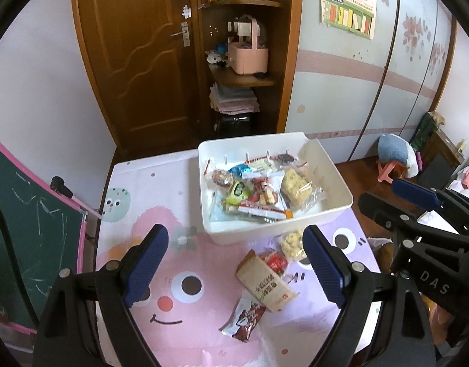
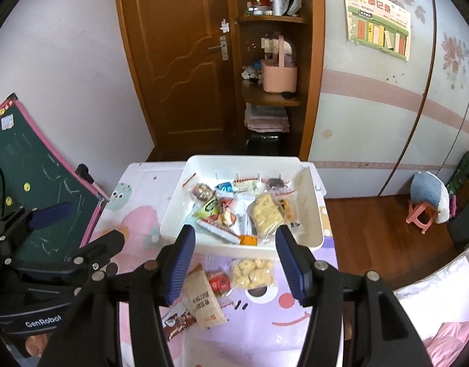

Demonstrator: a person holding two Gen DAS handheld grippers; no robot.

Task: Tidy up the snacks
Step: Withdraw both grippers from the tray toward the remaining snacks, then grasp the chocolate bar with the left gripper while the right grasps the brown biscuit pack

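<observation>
A white plastic bin [image 1: 335, 183] is seen at frame centre on the cartoon-print tablecloth [image 1: 179, 275], filled with mixed wrapped snacks [image 1: 258, 189]. Below it, four packets remain on the cloth: a beige cracker packet [image 2: 203, 299], a red packet [image 2: 217, 281], a puffed-snack bag [image 2: 254, 272], a brown wrapper [image 1: 243, 318]. Left gripper [image 1: 237, 266] and right gripper [image 2: 237, 263] are held wide apart, empty, touching nothing.

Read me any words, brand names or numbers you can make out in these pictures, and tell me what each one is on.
"DAS": right tongs' black body, seen from the left wrist camera.
"GenRobot": left tongs' black body, seen from the right wrist camera; last letter at a dark edge.
Wall poster: large Chinese heading, too blurred to read.
Beige snack packet: Chinese print, too blurred to read.
Snacks in the white bin: print too small.
</observation>
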